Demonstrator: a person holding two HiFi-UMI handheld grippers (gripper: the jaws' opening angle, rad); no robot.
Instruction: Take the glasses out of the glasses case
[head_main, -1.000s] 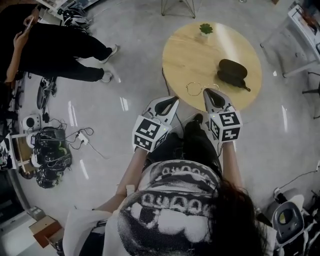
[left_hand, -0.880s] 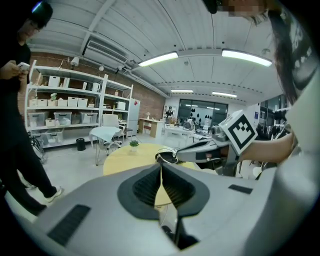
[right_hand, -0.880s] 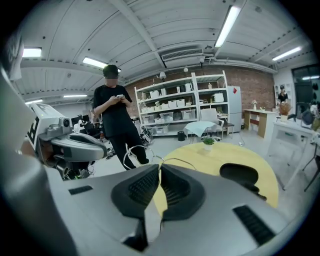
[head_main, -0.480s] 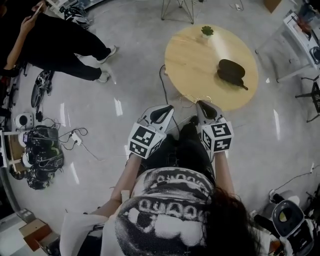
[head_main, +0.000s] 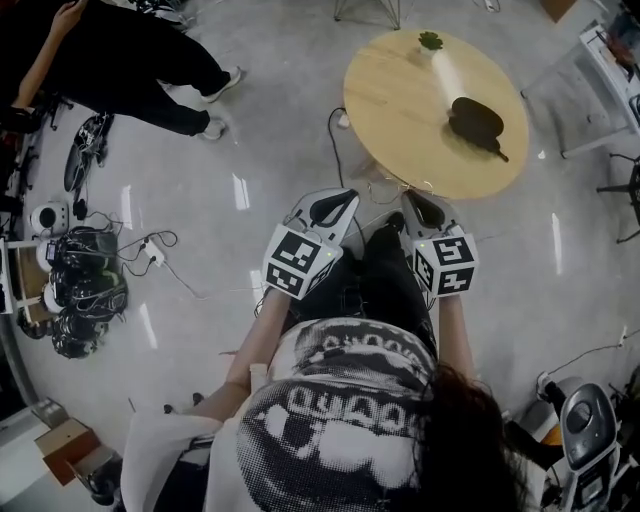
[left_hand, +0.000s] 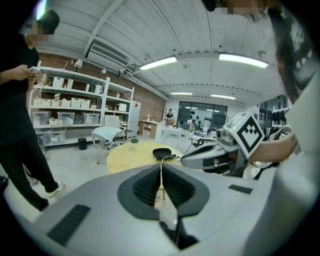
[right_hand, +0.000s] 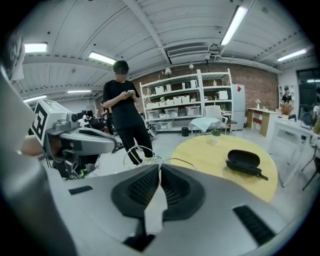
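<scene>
Gripping the wire glasses (right_hand: 141, 155) by the thin metal, right gripper (right_hand: 159, 168) clamped on; they look light, bendy, fragile, so squeeze gently. Left gripper (left_hand: 161, 168) closed, empty.

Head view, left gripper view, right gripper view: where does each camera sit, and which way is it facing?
Head view: on the person's head, facing steeply down at the round table and floor; shows hair, shirt, forearms, left gripper and right gripper.
Left gripper view: on the left gripper, looking along its closed jaws towards the table; shows the right gripper and forearm.
Right gripper view: on the right gripper, looking along jaws closed on the glasses; shows the left gripper.
Shared: all three see the table and the glasses case.
</scene>
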